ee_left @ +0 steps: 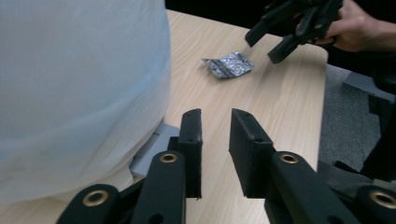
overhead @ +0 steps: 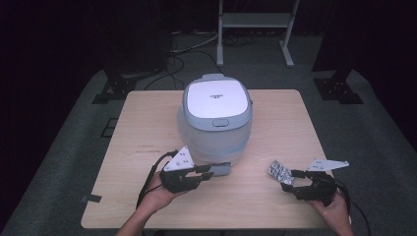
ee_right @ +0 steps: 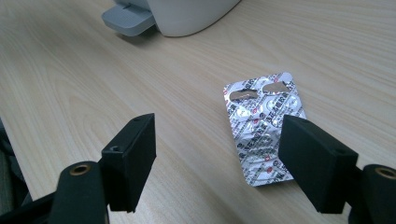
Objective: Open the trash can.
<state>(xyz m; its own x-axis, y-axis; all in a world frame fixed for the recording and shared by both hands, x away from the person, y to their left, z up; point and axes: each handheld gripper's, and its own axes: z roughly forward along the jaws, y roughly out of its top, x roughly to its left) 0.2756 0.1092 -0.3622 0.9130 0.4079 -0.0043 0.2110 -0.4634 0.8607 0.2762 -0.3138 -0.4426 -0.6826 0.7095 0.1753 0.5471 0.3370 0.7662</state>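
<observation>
While the white appliance [overhead: 217,118] sits at the centre of the high view on the wooden table [overhead: 275,201], we have two things under way in front of it. Our left gripper [overhead: 216,171], at the lower left of that view, points toward the grey tab [overhead: 220,169] that juts out at the appliance's base. In the left gripper view its jaws stand close together with a narrow empty gap, and the tab lies to their left, low beside the white wall; whether a jaw touches it we cannot tell. Our right gripper [overhead: 291,178], at the lower right, holds its jaws wide apart with nothing between them. The silver blister pack [ee_right: 265,127] lies flat on the wood just ahead of it, right of centre in the right gripper view, partly behind the right-hand jaw.

We judge that we are at the approach to the pack, with no grip made. The next move calls for lowering the right gripper, getting one jaw under a thin edge of the foil, and closing gently so the pack does not slide away.
</observation>
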